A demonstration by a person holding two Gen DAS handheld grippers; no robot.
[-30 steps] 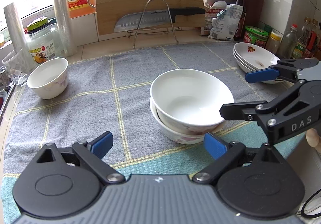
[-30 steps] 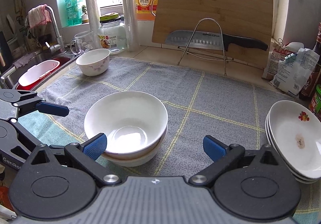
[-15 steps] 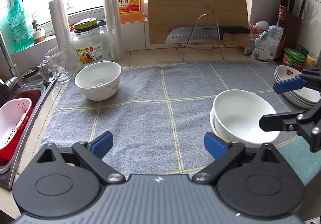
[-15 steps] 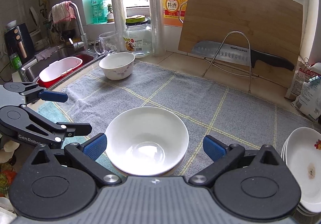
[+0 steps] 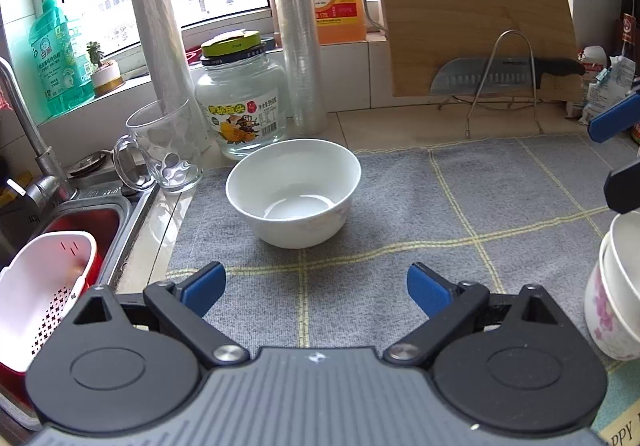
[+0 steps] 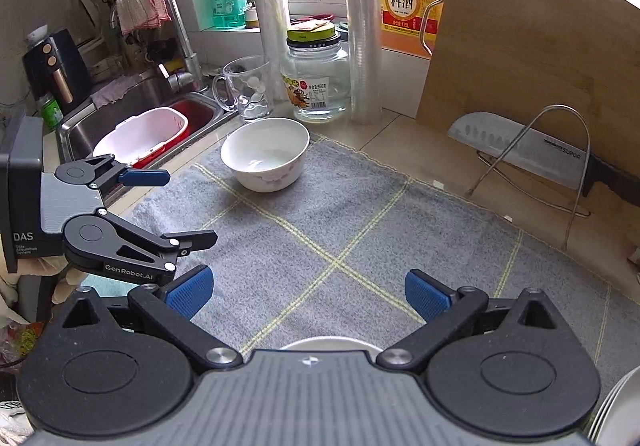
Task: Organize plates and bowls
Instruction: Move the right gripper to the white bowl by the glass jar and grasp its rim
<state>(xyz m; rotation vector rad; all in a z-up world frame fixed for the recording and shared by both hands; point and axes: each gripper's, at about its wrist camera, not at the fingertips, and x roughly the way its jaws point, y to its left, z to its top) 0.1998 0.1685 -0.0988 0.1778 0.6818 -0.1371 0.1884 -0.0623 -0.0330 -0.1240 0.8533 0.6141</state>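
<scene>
We judge the step in hand to be the fetch of the last loose dish: the single white ceramic bowl with a faint floral print [image 5: 294, 193] sits upright on the grey towel with yellow grid lines [image 5: 460, 202], near its far left corner, just in front of the clear glass jar with a green lid [image 5: 241, 94] and beside the glass mug [image 5: 160, 146]. Our left gripper [image 5: 316, 288] hangs short of the bowl with its blue pads spread wide and nothing between them; our right gripper [image 6: 308, 294] is likewise wide open and empty. The stacked pair of white bowls [image 5: 618, 286] stands at the right edge of the left wrist view, well apart from the single bowl. The next move, we think, calls for bringing the left pads over the rim, one inside and one outside, without knocking the mug. The towel covers a tiled counter; a steel sink with a white strainer basket [image 6: 140, 134] lies to the left, and a wooden cutting board [image 6: 532, 58] leans at the back with a cleaver [image 6: 520, 150] on a wire rack.
</scene>
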